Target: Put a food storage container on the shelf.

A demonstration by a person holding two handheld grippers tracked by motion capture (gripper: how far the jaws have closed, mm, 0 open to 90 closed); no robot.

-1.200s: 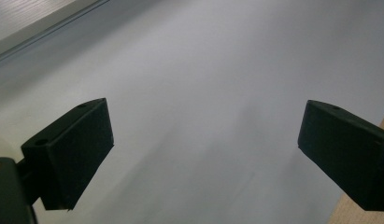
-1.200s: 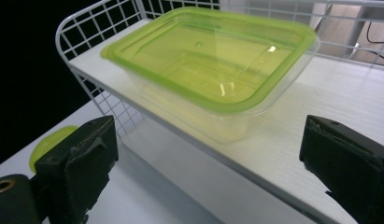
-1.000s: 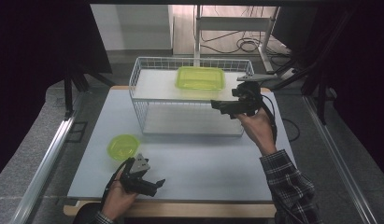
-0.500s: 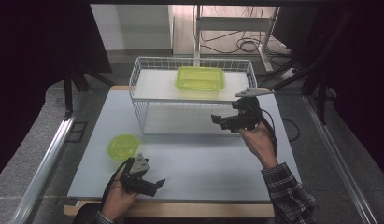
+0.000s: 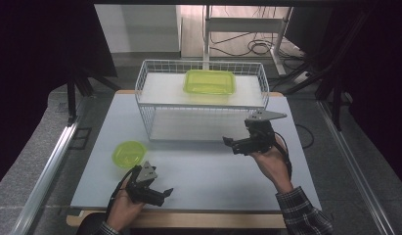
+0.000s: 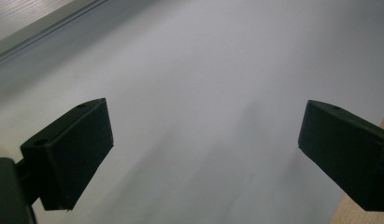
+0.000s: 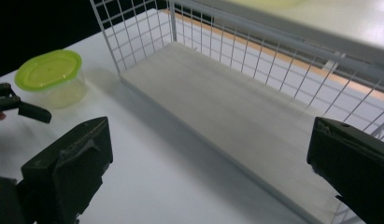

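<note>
A white wire rack [image 5: 145,98] stands at the back of the white table [image 5: 208,176], with a rectangular green container [image 5: 209,82] on its upper shelf. A small round tub with a green lid [image 5: 127,153] sits on the table at front left. My left gripper [image 5: 164,196] rests low near the front edge, just right of the tub, open and holding nothing [image 6: 206,126]. My right gripper [image 5: 232,146] hovers in front of the rack's right half, open and holding nothing [image 7: 210,140]. It faces the bare lower shelf [image 7: 236,107], with the tub [image 7: 52,74] off to its left.
The table's wooden front edge [image 5: 189,219] runs along the bottom. A metal rail [image 5: 49,166] lies on the floor at the left. Cables and a stand [image 5: 257,46] sit behind the rack. The other hand's gripper [image 7: 14,105] shows in the right gripper view.
My right gripper has come down and back from the rack's upper right corner to a spot in front of the lower shelf. The left gripper has stayed put.
</note>
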